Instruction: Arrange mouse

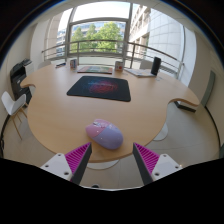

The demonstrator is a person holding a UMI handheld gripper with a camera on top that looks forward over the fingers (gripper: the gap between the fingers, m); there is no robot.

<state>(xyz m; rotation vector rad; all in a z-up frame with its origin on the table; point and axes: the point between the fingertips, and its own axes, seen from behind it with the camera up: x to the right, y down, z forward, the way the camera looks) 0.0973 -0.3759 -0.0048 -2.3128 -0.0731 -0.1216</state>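
A lilac computer mouse (104,133) lies on the round wooden table (60,115), just ahead of my fingers and a little left of the middle of the gap. My gripper (112,158) is open, its pink-padded fingertips (78,156) spread wide on either side and holding nothing. A black mouse mat (100,88) with a dim pink pattern lies farther off, beyond the mouse, near the middle of the table.
Small objects stand along the table's far edge: a box (73,64), a cup-like thing (119,66) and a dark speaker (155,66). Chairs (14,105) stand at the left and a chair (185,103) at the right. Large windows lie beyond.
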